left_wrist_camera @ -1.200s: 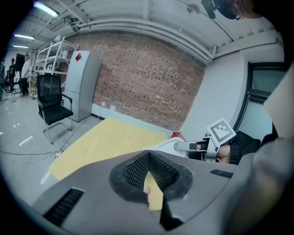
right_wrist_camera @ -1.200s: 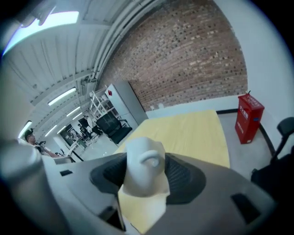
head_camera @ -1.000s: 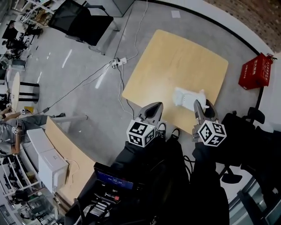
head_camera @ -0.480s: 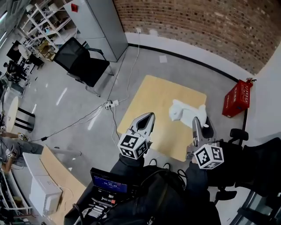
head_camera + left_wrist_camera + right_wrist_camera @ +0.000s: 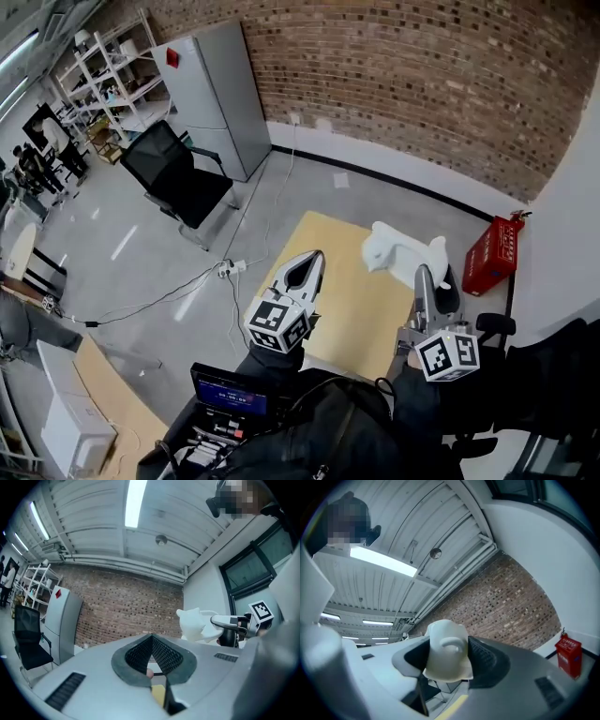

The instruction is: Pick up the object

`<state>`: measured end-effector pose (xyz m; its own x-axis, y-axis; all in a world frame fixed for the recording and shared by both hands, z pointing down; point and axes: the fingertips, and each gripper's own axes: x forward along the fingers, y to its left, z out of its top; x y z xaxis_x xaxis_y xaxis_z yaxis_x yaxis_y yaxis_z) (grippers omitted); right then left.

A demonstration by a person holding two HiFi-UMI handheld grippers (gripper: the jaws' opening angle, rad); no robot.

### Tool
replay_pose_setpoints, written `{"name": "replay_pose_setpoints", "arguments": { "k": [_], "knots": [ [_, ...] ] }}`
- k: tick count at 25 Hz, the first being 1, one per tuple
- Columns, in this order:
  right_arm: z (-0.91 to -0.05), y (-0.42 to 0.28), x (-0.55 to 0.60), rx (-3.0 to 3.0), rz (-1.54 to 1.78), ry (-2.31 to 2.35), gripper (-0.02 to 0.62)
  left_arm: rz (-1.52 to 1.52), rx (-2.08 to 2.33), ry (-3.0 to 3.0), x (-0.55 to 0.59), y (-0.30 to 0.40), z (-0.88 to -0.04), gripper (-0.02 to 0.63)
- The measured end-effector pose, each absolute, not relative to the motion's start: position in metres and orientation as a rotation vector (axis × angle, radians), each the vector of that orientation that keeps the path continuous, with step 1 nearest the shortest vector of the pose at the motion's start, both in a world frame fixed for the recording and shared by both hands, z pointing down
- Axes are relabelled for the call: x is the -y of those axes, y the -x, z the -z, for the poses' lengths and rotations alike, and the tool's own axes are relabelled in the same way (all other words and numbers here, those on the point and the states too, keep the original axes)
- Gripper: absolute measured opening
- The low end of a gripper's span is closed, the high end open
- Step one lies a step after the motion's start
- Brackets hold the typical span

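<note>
The object is a white, lumpy figurine with small ears. My right gripper is shut on it and holds it in the air above the far right part of the light wooden table. In the right gripper view the figurine fills the space between the dark pads, pinched from both sides. My left gripper hovers over the table's left edge, shut, with nothing in it. The left gripper view shows the figurine off to the right, with the right gripper behind it.
A red crate stands on the floor right of the table. A black office chair and a grey cabinet are at the far left, before a brick wall. Cables and a power strip lie on the floor left of the table.
The figurine lay on the table a second ago; the right gripper has since risen with it in its jaws. Both grippers have risen and the head view has tilted up toward the wall.
</note>
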<state>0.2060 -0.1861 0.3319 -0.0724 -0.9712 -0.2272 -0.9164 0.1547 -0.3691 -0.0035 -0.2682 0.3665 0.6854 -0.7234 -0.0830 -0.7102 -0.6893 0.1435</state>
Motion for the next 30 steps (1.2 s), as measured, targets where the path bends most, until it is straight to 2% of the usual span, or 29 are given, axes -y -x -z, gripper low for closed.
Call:
{"name": "replay_pose_setpoints", "arguments": {
  "k": [10, 30],
  "knots": [
    [-0.283, -0.207, 0.179, -2.017, 0.022, 1.731, 0.245, 0.344, 1.226, -2.834, 0.271, 0.008, -0.322, -0.002],
    [-0.275, -0.193, 0.189, -2.082, -0.003, 1.669, 0.244, 0.359, 1.243, -2.818, 0.265, 0.008, -0.313, -0.002]
  ]
}}
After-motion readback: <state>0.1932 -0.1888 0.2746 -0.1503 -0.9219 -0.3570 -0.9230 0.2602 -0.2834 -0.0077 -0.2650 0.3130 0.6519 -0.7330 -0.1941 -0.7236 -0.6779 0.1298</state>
